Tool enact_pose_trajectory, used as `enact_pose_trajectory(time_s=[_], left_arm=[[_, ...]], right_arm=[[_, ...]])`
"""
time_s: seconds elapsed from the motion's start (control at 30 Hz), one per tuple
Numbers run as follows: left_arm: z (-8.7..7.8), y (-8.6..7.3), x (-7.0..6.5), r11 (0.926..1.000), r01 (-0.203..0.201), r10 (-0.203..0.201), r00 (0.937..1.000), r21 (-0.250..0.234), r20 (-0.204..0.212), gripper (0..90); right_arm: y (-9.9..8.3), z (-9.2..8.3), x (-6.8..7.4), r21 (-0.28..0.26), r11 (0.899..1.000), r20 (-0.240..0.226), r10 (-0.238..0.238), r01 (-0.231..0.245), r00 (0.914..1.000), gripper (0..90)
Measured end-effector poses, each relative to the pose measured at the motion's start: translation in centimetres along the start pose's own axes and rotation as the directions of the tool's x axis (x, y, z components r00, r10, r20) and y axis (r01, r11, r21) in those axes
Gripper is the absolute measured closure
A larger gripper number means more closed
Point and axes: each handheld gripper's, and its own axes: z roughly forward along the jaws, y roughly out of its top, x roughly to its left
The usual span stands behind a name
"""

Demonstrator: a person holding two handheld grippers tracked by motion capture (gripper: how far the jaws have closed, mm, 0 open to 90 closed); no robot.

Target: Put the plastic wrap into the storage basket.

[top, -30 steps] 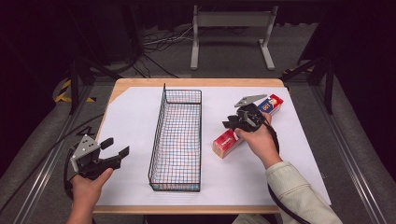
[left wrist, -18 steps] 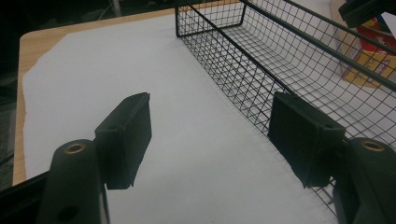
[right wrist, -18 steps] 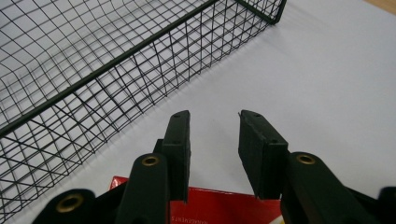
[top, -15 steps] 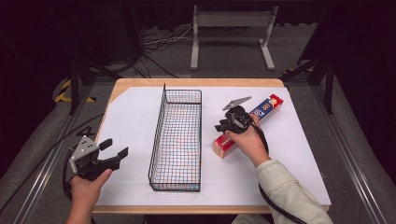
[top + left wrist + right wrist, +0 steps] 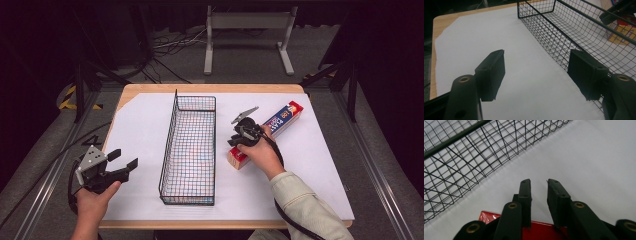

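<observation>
shifted since the earlier frame: right gripper point(image 5: 239, 139), nearer the near end of the long red-and-blue foil box point(image 5: 265, 133), jaws narrow, empty. left gripper point(image 5: 119, 165) wide beside the black wire-mesh basket point(image 5: 190, 145) on the white-papered wooden counter point(image 5: 310, 150).

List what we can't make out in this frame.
- Box: near end hidden under the right gripper and hand in the high view; print too small to read.
- Right gripper view: the box is cut off by the bottom edge, so grip is unclear.
- Left gripper view: basket cut off at top and right.
</observation>
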Motion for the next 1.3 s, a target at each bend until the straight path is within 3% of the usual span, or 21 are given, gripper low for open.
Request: enact_pose_trajectory(time_s=[0.13, 0.17, 0.37, 0.63, 1.0, 1.2, 1.3], left_arm=[[0.0, 0.0, 0.0, 1.0, -0.001, 0.001, 1.0, -0.002, -0.003, 30.5], [0.0, 0.0, 0.0, 1.0, -0.001, 0.001, 1.0, -0.003, -0.004, 30.5], [0.0, 0.0, 0.0, 1.0, 0.002, -0.002, 1.0, -0.004, -0.001, 30.4], [0.2, 0.1, -0.1, 1.0, 0.0, 0.0, 1.0, 0.001, 0.003, 30.4], [0.2, 0.0, 0.0, 1.0, 0.008, -0.008, 1.0, -0.003, 0.002, 30.2], [0.3, -0.1, 0.0, 1.0, 0.008, -0.008, 1.0, 0.0, 0.005, 30.2], [0.3, -0.1, 0.0, 1.0, 0.007, -0.007, 1.0, 0.0, 0.004, 30.2]], right_arm=[[0.2, 0.1, 0.2, 0.017, 1.0, -0.024, 0.006, -0.006, 0.9997, 84.1], [0.3, 0.1, 0.4, 0.034, 0.999, -0.035, -0.005, 0.006, 0.9994, 89.9], [0.5, -0.2, 0.9, 0.093, 0.995, -0.023, -0.026, 0.028, 0.9994, 90.0], [-0.9, -1.5, 1.3, 0.139, 0.989, -0.067, -0.036, 0.045, 0.9971, 90.0], [-2.8, -3.3, 1.6, 0.193, 0.98, -0.088, -0.036, 0.053, 0.9955, 90.0], [-3.8, -4.2, 1.6, 0.198, 0.98, -0.093, 0.005, 0.014, 0.9957, 90.0], [-4.3, -4.8, 1.7, 0.199, 0.98, -0.09, -0.006, 0.024, 0.996, 90.0]])
